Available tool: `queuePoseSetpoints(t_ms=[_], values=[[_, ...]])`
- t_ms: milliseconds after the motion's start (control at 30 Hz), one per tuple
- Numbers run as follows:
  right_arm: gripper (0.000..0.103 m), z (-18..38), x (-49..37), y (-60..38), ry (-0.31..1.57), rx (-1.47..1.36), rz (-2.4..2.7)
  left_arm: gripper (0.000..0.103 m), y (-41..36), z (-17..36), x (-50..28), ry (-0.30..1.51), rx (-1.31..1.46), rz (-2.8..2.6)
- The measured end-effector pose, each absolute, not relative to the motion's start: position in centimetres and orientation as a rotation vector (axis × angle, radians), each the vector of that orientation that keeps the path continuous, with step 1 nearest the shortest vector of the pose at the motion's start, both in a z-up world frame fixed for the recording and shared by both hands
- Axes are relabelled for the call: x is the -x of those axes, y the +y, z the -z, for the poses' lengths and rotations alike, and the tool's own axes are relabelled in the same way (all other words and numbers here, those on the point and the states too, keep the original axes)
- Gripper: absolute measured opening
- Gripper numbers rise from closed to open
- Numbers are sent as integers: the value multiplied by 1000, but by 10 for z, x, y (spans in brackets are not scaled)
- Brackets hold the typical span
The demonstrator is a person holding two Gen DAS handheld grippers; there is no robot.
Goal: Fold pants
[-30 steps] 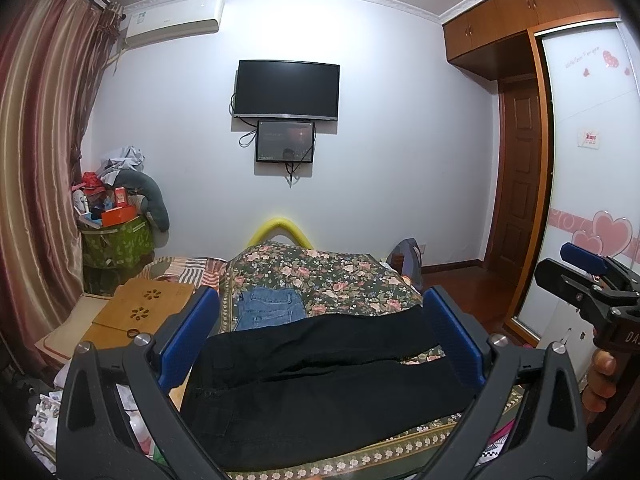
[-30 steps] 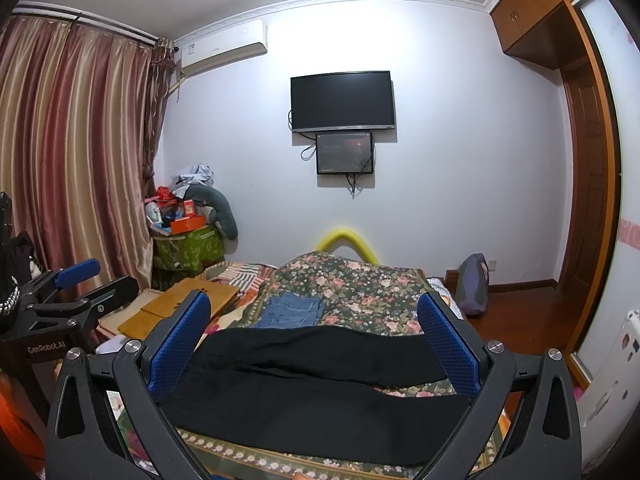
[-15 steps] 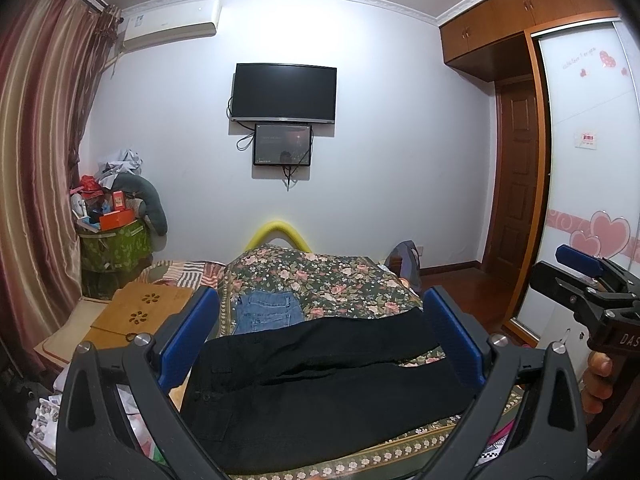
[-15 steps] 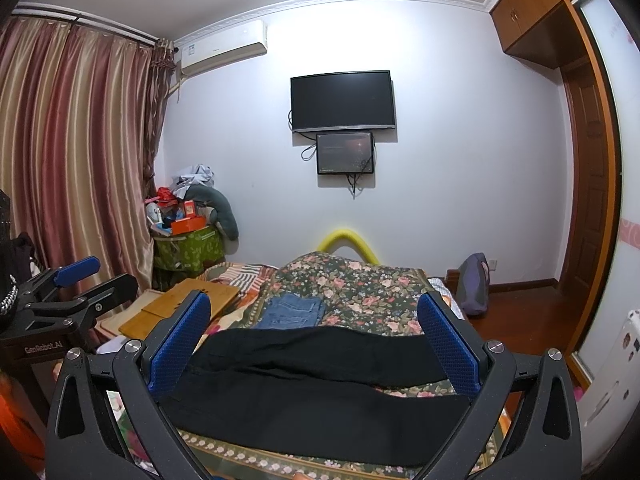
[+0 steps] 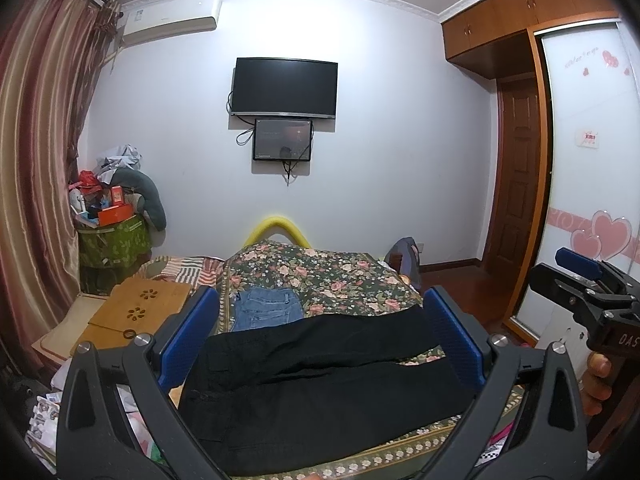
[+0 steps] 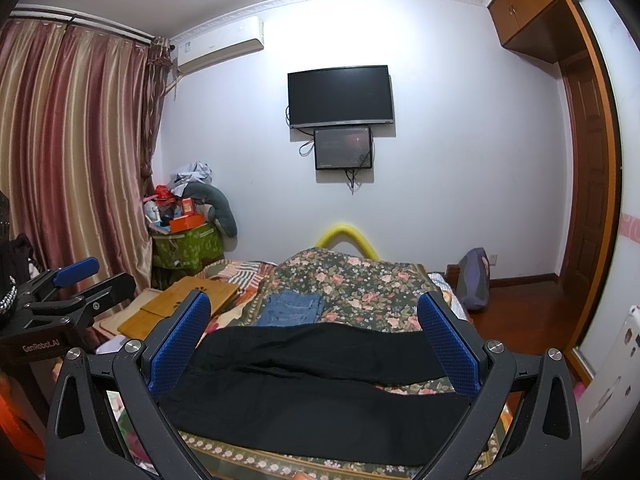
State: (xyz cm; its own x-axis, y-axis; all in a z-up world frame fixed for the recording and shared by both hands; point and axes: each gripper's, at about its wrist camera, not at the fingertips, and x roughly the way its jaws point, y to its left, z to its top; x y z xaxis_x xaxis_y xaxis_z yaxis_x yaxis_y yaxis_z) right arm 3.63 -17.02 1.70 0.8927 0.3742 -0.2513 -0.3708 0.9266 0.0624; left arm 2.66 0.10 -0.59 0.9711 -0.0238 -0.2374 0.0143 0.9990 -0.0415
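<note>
Open air above black pants [image 5: 320,380]

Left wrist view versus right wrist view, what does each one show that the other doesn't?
Only the left wrist view shows the white sliding door with pink hearts and a hand under the right gripper. Only the right wrist view shows the curtain rail and the left gripper from the side. Both share the black pants spread on the floral bed, folded jeans behind them, and the wall TV.

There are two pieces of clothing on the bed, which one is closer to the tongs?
The black pants, spread flat across the near edge of the bed. The folded blue denim piece lies farther back on the floral cover.
</note>
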Motion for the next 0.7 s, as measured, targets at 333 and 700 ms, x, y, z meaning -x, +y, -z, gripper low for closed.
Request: queuePoseSetpoints(t_ms=[333, 700], values=[[103, 7, -101, -175, 347, 15, -327, 103, 37, 17, -99, 338, 32, -42], [103, 69, -213, -183, 549, 82, -318, 103, 120, 73, -235, 510, 2, -209]])
